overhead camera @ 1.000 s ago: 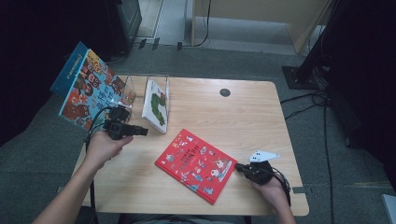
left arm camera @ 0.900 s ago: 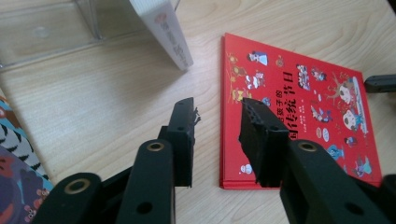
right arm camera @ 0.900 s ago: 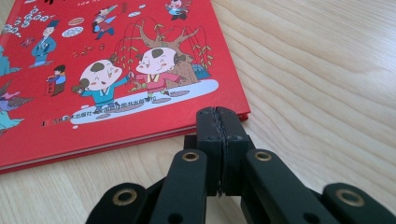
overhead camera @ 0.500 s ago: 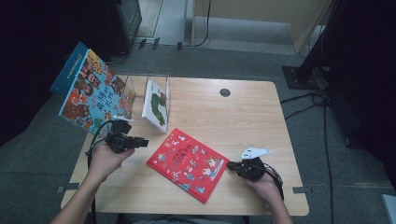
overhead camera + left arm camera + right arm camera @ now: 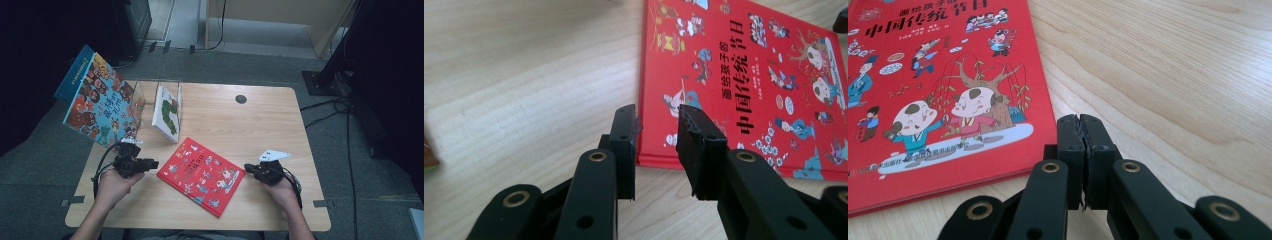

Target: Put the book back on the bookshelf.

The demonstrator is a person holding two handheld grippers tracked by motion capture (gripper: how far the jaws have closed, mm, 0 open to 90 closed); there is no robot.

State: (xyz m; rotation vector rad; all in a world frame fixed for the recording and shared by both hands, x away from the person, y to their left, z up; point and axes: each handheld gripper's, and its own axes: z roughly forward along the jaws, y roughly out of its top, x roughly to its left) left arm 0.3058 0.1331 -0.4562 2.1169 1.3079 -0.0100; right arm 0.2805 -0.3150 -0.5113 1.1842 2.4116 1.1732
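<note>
On the wooden tabletop, near its front edge: red picture book, lying flat, cover up, between both claws. Left claw: jaws parted, empty, at the book's left edge. Right claw: jaws pressed together, empty, just beside the book's right corner.

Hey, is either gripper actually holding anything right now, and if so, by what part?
Nothing is held. The left gripper is open at the red book's edge; the right gripper is shut on nothing beside it.
</note>
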